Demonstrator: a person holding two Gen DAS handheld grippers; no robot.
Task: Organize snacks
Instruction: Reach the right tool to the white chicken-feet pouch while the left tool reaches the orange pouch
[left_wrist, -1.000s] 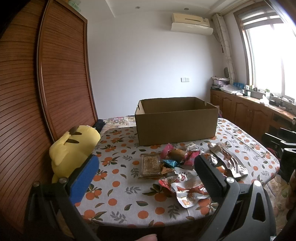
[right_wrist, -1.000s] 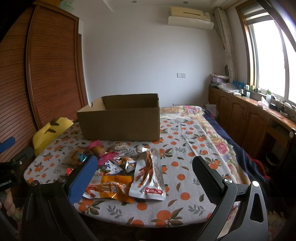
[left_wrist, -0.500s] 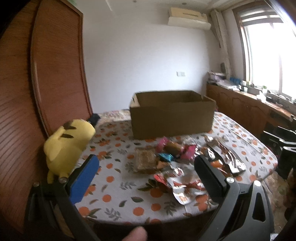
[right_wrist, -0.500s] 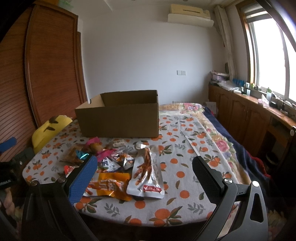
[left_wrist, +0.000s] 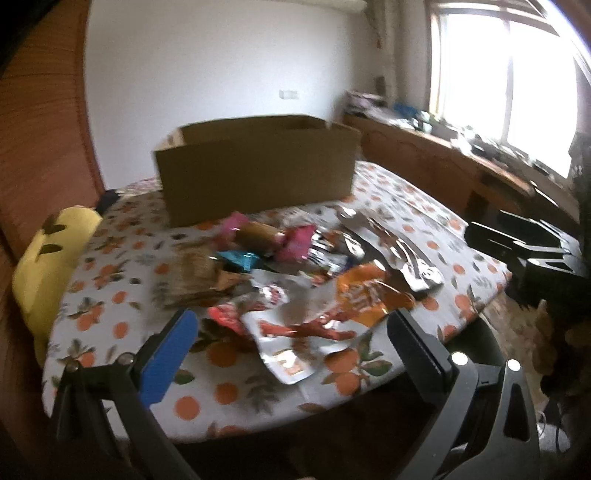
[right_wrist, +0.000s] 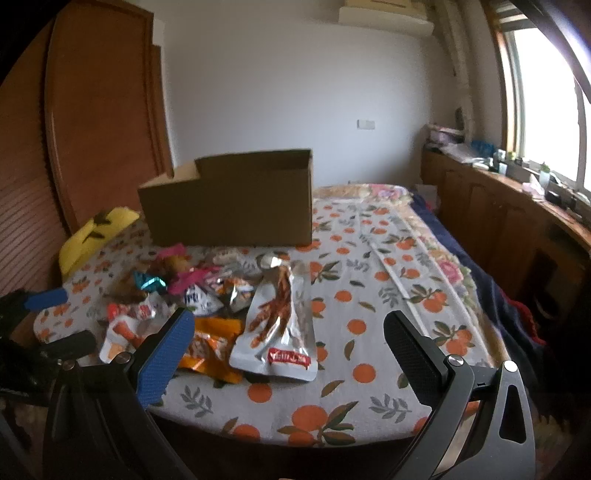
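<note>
Both grippers hang at the near edge of the worktop (right_wrist: 369, 295), fingers spread wide and holding nothing: the left gripper (left_wrist: 291, 350) and the right gripper (right_wrist: 288, 350). A heap of snack packets (right_wrist: 207, 295) lies on the orange-print cloth, just in front of an open cardboard box (right_wrist: 229, 210).

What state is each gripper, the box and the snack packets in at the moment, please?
Left gripper: open, holding nothing.
Right gripper: open, holding nothing.
Cardboard box: open-topped, upright on the table.
Clear chicken-feet pouch: sealed, lying flat.
Orange packet: lying flat, partly under the pouch.
Other snack packets: heaped loosely outside the box.
</note>
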